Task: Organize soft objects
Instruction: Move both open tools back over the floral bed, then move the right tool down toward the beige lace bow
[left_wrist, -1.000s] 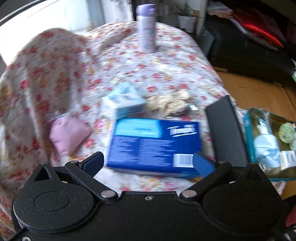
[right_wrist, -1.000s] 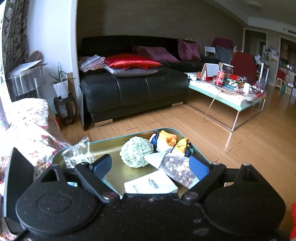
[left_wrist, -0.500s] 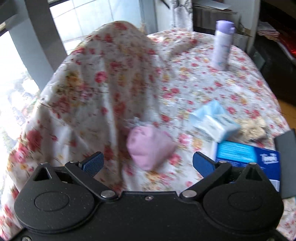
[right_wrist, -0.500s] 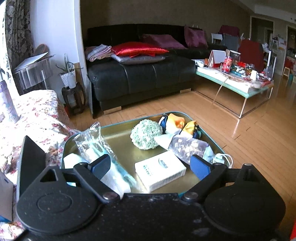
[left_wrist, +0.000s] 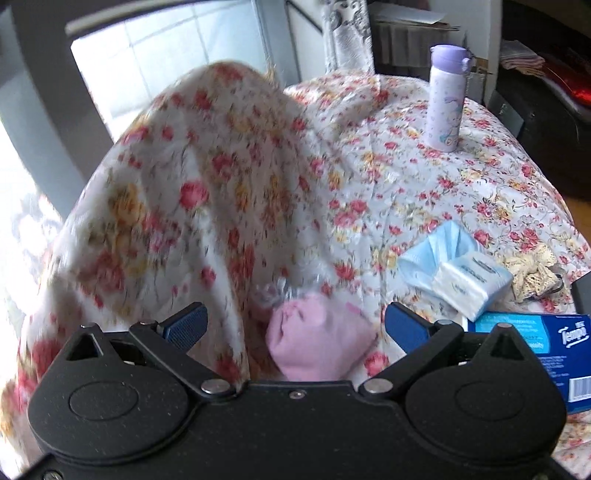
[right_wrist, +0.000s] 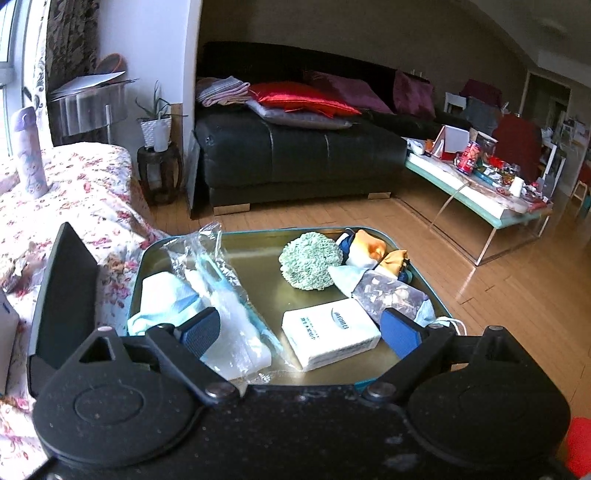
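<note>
The left gripper (left_wrist: 295, 326) is hovering wide open, its jaws flanking a pink pouch (left_wrist: 317, 347) lying on the floral cloth (left_wrist: 388, 177), ungripped. The right gripper (right_wrist: 301, 332) is gaping empty over the tray (right_wrist: 258, 273) of soft items.

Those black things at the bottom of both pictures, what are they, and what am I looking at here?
They are hand-held grippers, one in each of a person's hands, each with a camera looking out along its two blue-padded jaws. No robot arm is involved.

One picture is from the left gripper. Its jaws stand open over a flowered cloth, with a pink soft pouch lying between them, not squeezed. Nearby lie a pale blue tissue pack, a blue tissue box and a lilac bottle.

The other is from the right gripper, also open and holding nothing. It looks onto a tray already holding soft things: a green fluffy ball, a white tissue pack and a plastic-wrapped bundle.
</note>
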